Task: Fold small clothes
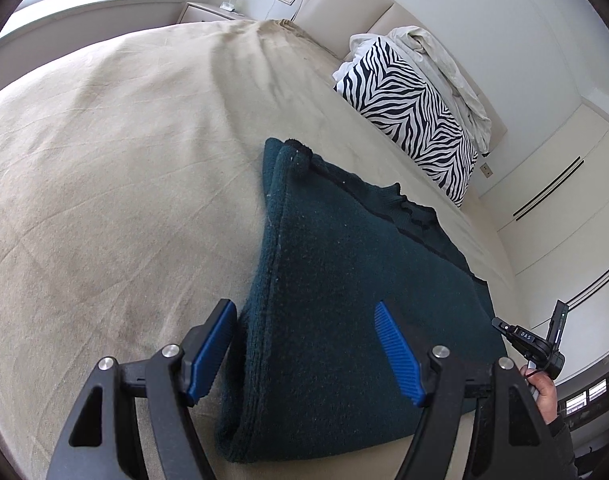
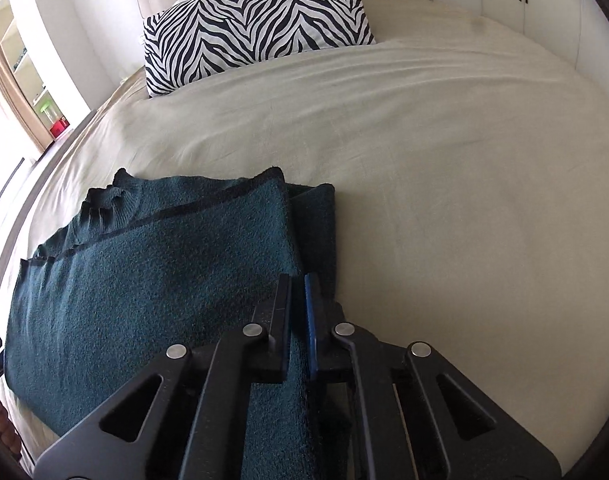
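Sweater [image 1: 344, 300], dark green and folded, lies on the bed [image 1: 104, 160] at lower centre of my left view; my left gripper [image 1: 304, 344] has its jaws wide apart over its edge. In my right view, my right gripper [image 2: 298, 320] has its jaws pinched on a fold of sweater [image 2: 144, 272], lower centre.

Right gripper [image 2: 298, 300] fingers [image 2: 282, 312] pinching teal sweater [image 2: 144, 260]

White letters "DAS" stand on the right gripper's black housing [image 1: 525, 335], nothing else legible.
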The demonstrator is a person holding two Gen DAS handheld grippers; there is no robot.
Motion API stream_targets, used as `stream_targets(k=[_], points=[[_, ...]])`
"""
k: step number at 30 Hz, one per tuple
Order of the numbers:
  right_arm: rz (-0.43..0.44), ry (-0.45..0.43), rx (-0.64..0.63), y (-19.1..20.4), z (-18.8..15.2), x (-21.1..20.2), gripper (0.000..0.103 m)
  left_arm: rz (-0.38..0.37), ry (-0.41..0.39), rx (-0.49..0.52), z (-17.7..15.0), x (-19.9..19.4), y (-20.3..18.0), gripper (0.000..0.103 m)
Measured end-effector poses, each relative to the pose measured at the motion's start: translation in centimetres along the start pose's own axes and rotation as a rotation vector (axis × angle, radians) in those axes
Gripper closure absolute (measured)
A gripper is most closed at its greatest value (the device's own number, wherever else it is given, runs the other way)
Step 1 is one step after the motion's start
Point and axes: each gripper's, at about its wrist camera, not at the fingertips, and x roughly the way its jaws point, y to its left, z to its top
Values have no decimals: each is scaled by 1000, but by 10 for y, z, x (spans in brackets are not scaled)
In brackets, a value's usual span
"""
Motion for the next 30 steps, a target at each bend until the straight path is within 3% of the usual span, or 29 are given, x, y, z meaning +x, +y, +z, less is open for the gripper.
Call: stream_targets(k=[5, 8, 13, 18, 20, 22, 23, 24, 27, 30], points=[[-4, 20, 44, -20, -12, -1, 98, 16, 10, 15, -4, 3, -1, 29], [41, 29, 111, -34, -14, 7, 98, 23, 8, 22, -6, 2, -3, 29], [2, 1, 92, -28, -20, -1, 98, 31, 5, 37, -9, -2, -5, 29], [49, 1, 144, -38, -24, 1, 98, 42, -13, 56, -9, -6, -9, 29], [73, 17, 179, -41, -22, -1, 94, 50, -29, 74, -8, -10, -15, 29], [67, 11, 206, -42, -22, -12, 76, 56, -45, 95, -7, -12, -22, 29], [53, -11, 202, -40, -23, -22, 60, 57, -50, 110, -6, -12, -26, 29], [51, -50, 194, -37, -26, -35, 55, 58, -54, 126, -4, -12, -31, 29], [131, -126, 175, -24, -38, -73, 55, 56, -54, 169, -2, -2, -46, 29], [257, -100, 117, 6, -53, -86, 55, 75, -47, 213, -6, 15, -57, 29]])
